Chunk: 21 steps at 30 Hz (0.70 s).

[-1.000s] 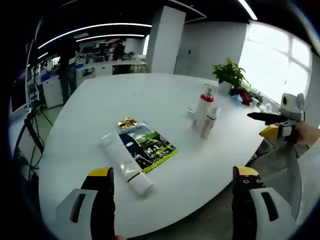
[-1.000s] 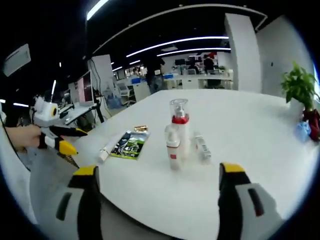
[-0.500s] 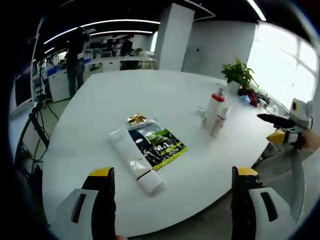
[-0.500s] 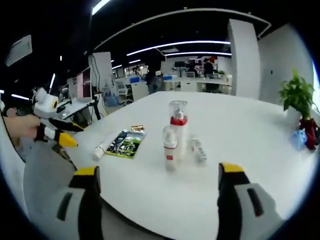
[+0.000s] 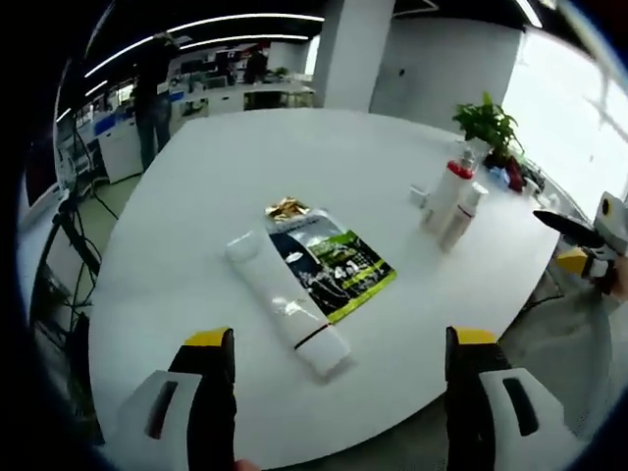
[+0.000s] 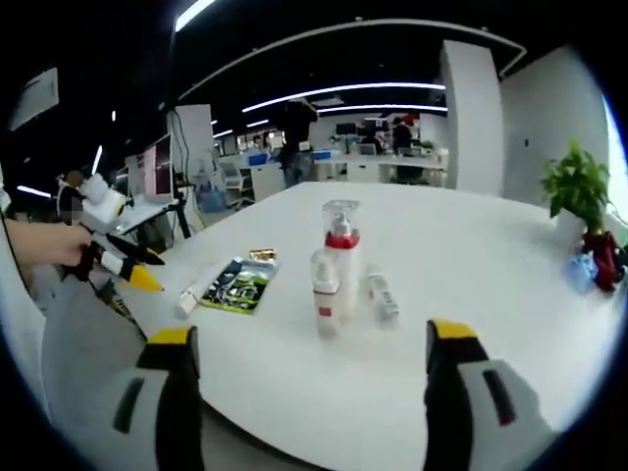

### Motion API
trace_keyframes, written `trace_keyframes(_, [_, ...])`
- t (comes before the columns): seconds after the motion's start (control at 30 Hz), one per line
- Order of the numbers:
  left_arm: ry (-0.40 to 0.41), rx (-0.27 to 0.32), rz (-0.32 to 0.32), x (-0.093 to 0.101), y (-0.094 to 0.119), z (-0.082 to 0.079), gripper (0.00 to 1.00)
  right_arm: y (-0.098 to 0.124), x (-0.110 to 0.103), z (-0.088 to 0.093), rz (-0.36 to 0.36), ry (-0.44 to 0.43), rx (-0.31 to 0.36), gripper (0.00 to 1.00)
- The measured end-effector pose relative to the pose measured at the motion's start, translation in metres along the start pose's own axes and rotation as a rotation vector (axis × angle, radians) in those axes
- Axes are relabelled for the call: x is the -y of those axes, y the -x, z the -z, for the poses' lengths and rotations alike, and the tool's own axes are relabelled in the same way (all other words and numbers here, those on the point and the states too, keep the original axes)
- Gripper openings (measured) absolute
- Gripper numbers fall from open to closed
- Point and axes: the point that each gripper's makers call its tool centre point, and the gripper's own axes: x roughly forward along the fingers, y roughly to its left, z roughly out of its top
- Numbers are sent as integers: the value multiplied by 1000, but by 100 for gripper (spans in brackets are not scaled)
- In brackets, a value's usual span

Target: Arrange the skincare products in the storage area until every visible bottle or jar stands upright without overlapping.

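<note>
The white tube lies flat on the tabletop, straight ahead of the left gripper and between the lines of its two jaws, which stand wide apart with nothing in them. The tube's long axis runs on a diagonal in the left gripper view, from its crimped end up and to the left to its capped end down and to the right, the cap nearest the gripper. Just beside it, along its right flank and touching or slightly overlapping it, lies a flat green and dark sachet with a gold end. Farther off to the right, near the tabletop's edge, stand the upright pump bottle with a red collar and a smaller white bottle, close together, and a small item lies behind them. In the right gripper view the right gripper hangs off the tabletop's near edge, jaws also wide apart and empty, facing those standing bottles, with the tube well off to its left. So the left gripper is plainly the nearer one to the lying tube, and it would likely need to roll so the jaws close across the tube's width.
</note>
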Motion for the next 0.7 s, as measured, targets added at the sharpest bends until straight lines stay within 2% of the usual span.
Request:
trace_keyframes(0.3, [26, -89, -14, -19, -27, 5, 74, -1, 1, 3, 9, 1, -18, 95])
trace_keyframes(0.43, [62, -146, -17, -25, -38, 9, 69, -2, 1, 5, 8, 7, -28, 94])
trace_keyframes(0.57, [129, -176, -17, -27, -51, 9, 65, -3, 3, 7, 14, -1, -36, 94])
trace_keyframes(0.7, [146, -190, -26, -29, -63, 3, 62, -3, 5, 7, 23, -10, -40, 93])
